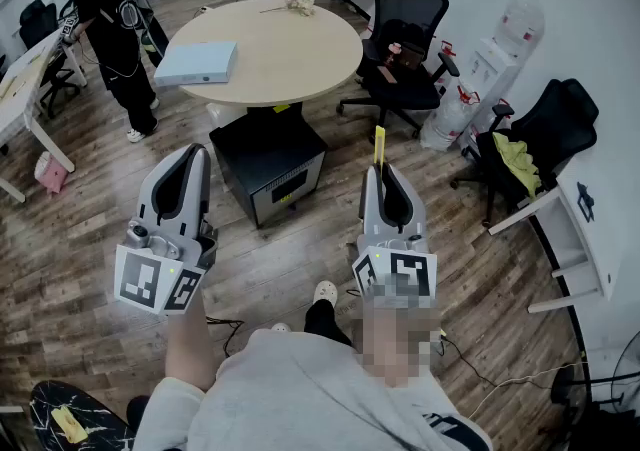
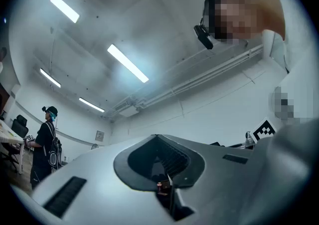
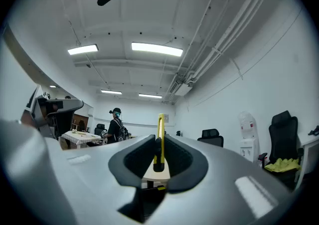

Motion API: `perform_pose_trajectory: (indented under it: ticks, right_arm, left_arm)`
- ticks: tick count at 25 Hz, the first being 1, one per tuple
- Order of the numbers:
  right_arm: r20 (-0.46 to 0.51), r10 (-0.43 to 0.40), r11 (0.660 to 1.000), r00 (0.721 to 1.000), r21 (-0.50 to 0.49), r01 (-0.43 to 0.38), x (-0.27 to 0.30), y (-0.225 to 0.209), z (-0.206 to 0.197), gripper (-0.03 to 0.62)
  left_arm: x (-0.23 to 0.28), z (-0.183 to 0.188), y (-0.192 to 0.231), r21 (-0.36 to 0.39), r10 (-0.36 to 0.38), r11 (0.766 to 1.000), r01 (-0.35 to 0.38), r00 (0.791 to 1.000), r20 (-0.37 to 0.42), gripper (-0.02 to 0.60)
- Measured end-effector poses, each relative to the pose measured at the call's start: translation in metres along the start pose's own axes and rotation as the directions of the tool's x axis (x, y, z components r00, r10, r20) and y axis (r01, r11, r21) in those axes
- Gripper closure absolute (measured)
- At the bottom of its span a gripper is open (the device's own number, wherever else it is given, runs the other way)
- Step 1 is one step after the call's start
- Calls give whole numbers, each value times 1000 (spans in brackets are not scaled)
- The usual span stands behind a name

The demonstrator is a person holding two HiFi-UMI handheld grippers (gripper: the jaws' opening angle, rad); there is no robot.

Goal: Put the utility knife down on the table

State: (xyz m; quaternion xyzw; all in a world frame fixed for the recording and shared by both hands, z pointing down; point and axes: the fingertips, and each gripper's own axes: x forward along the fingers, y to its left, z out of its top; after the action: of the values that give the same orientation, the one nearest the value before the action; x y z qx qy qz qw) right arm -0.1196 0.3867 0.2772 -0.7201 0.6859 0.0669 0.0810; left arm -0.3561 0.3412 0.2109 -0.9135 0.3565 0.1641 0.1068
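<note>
Nothing done yet, by the look of it: utility knife (image 1: 379,144) pinched upright in the right gripper (image 1: 381,171), aloft near the body, round table (image 1: 290,49) far ahead and well apart (left gripper (image 1: 195,152) closed on nothing), carry across and release both left to do.

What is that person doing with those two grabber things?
A person is standing in an office room with a gripper in each hand. The right gripper is shut on a yellow utility knife, which sticks out past its tip. The left gripper is shut with nothing in it. Both are held up in the air above the wooden floor, short of the round table ahead, so the knife has not been put down yet. Another person stands off to the left.
</note>
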Motion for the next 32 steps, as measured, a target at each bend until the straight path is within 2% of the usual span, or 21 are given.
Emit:
perform_pose_trajectory:
  ticks: [8, 18, 32]
  right_arm:
    - [-2, -1, 1000, 1000, -3, 1, 11, -4, 1, 528]
    - [-3, -4, 1000, 1000, 6, 4, 45, -33, -8, 528]
    - [3, 38, 999, 999, -5, -38, 134, -125, -21, 528]
  left_arm:
    - [12, -2, 3, -3, -6, 1000, 6, 1000, 0, 574]
    - [55, -20, 6, -11, -12, 1000, 12, 1000, 6, 574]
    - [171, -68, -5, -19, 14, 1000, -14, 1000, 25, 574]
